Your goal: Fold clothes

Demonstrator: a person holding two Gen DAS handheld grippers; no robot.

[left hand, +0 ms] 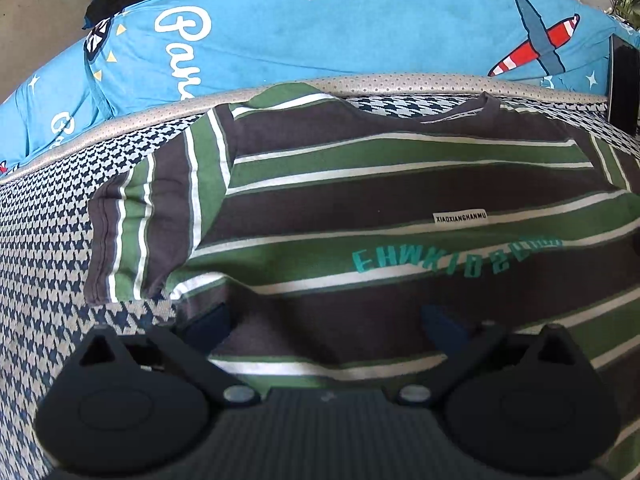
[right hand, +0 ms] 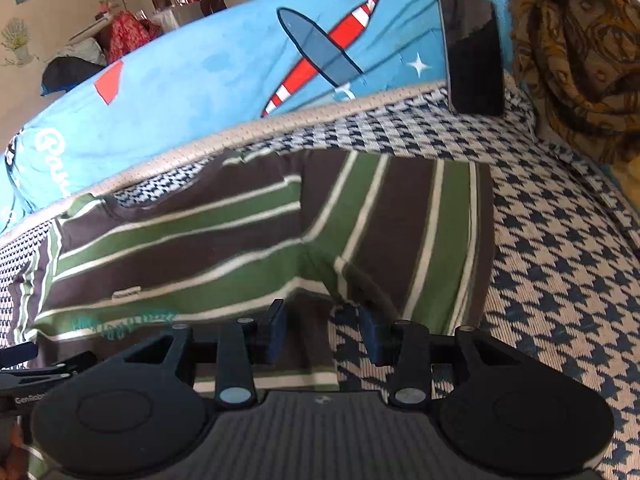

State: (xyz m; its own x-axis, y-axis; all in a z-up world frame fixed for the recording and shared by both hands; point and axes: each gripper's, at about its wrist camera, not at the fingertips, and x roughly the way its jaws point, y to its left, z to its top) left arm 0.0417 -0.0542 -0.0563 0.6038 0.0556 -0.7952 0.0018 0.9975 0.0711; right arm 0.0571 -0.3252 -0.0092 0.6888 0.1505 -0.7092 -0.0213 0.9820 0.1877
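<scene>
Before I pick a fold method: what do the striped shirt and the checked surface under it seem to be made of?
The striped shirt looks like soft matte cotton knit: it drapes limply, with ribbed collar and stitched hems. The checked surface looks like a coarser woven houndstooth fabric, matte, its weave visible up close. Fibre content can't be confirmed.

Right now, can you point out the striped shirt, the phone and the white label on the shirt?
Striped shirt (left hand: 360, 196): left wrist view, on a dark stripe across the chest.
Phone (right hand: 474, 56): right wrist view, middle of its dark screen.
White label (left hand: 460, 216): left wrist view, centre of the small printed tag.
</scene>
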